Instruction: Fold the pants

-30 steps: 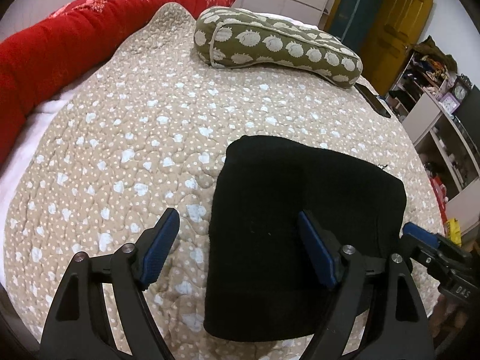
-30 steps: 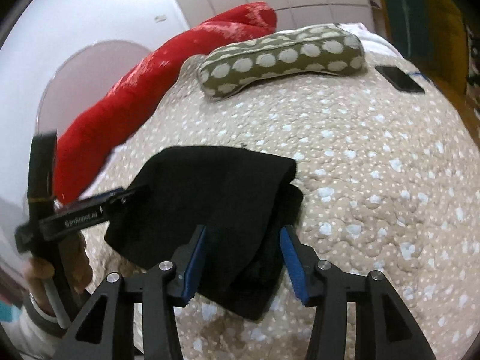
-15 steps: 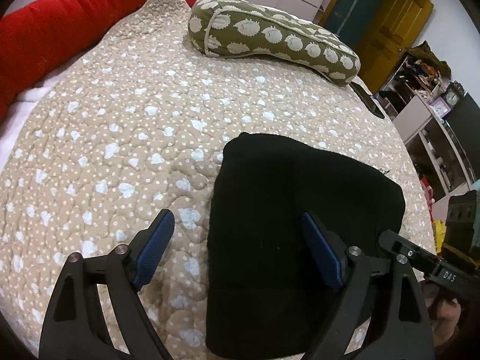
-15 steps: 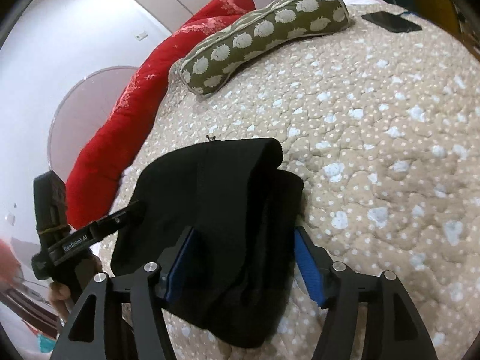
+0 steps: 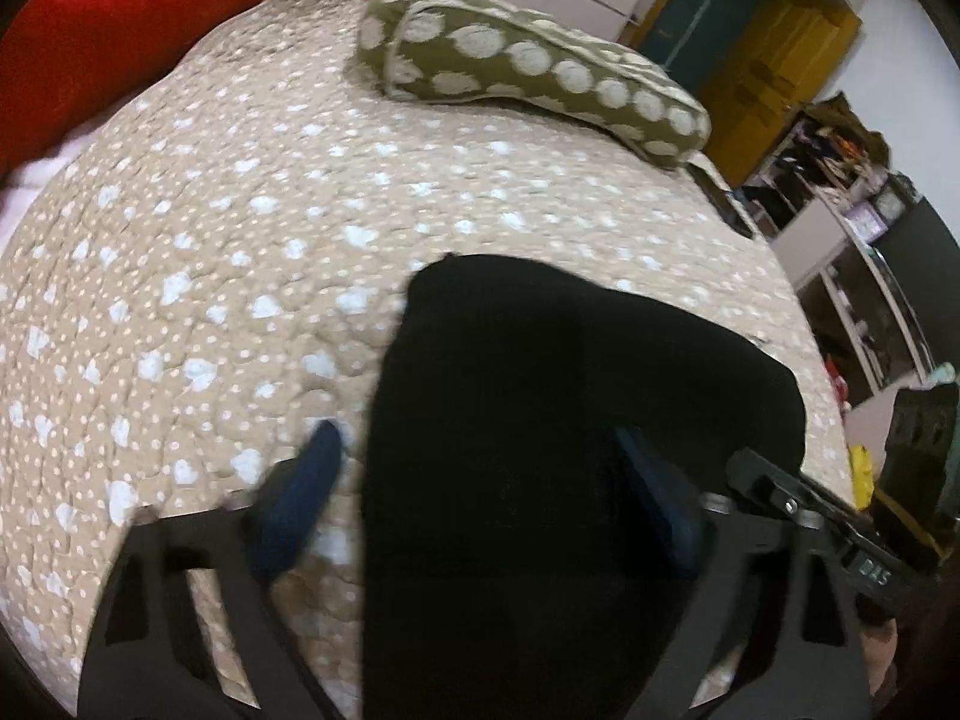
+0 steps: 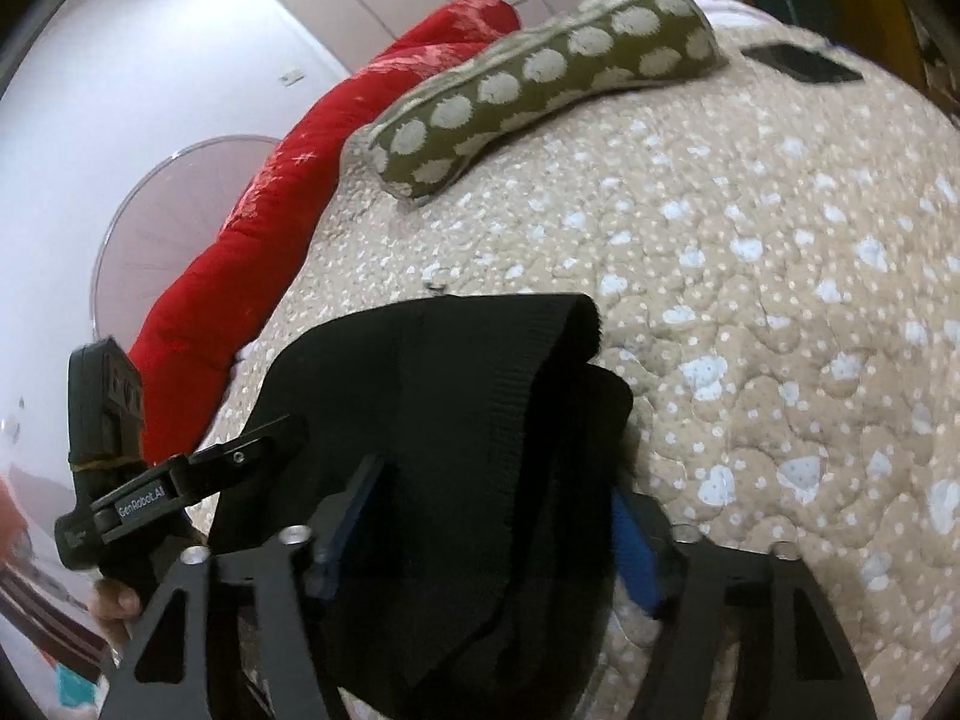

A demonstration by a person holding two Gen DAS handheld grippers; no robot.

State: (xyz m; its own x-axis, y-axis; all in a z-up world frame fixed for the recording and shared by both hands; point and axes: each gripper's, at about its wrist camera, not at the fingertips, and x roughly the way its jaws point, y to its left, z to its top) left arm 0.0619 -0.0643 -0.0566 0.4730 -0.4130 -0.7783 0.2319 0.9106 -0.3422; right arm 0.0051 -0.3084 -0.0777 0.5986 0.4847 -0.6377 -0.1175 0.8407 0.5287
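Observation:
The black pants (image 5: 558, 420) lie folded into a thick rectangle on the beige dotted bedspread (image 5: 228, 252). My left gripper (image 5: 480, 498) is open, its blue-padded fingers straddling the near left part of the bundle. My right gripper (image 6: 486, 516) is open with its fingers on either side of the bundle's near right end, where the folded layers (image 6: 480, 396) stack up. Each gripper shows at the edge of the other's view, the right one in the left wrist view (image 5: 840, 540) and the left one in the right wrist view (image 6: 180, 480).
An olive spotted bolster pillow (image 5: 528, 72) lies across the far side of the bed. A red duvet (image 5: 114, 30) runs along the left edge. A dark phone (image 6: 798, 60) rests near the far right corner. Shelves (image 5: 852, 252) stand beyond the bed's right side.
Both grippers have moved forward and lower onto the folded pants, so the bundle fills more of each view. The right gripper's jaws have widened. The pants keep their place.

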